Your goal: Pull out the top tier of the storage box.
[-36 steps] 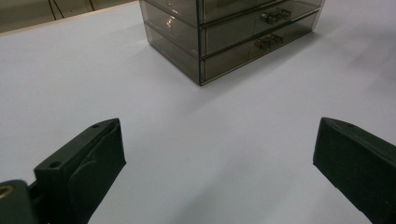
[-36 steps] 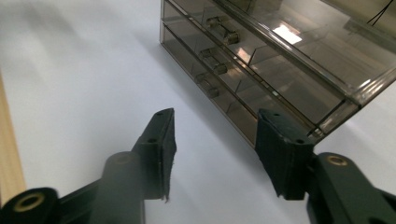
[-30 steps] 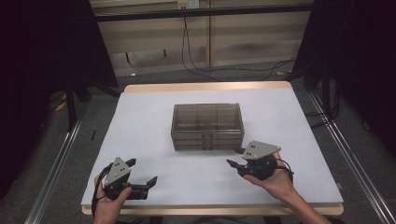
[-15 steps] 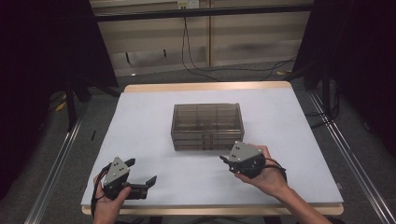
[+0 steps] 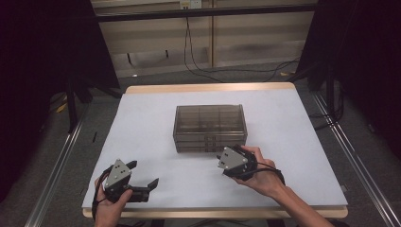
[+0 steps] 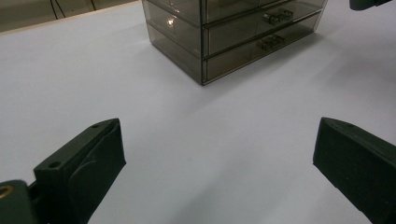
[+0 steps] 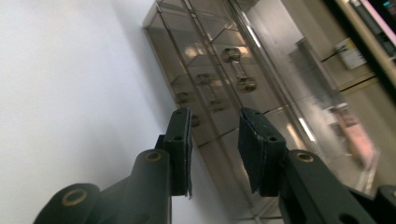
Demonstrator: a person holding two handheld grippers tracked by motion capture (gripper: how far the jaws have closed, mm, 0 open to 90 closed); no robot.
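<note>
A smoky transparent drawer box [image 5: 209, 127] stands mid-table, its drawer fronts facing the person. My right gripper [image 5: 223, 157] is rolled on its side, close to the box's lower front right. In the right gripper view its jaws [image 7: 215, 126] stand narrowly open with nothing between them, just short of the small metal drawer handles [image 7: 238, 70]. My left gripper [image 5: 143, 173] rests near the front left of the table, wide open and empty. Its own view shows the gripper [image 6: 215, 140] facing the drawer box [image 6: 233, 32] and its handles [image 6: 271, 42] across bare table.
The white table top [image 5: 142, 123] has a wooden rim at the back and front. Black cables [image 5: 198, 66] lie on the floor beyond the table. Metal rails [image 5: 56, 165] run along both sides.
My right gripper moved left and forward to the drawer box's front and rolled onto its side, its jaws narrowing. The left gripper stayed still.
</note>
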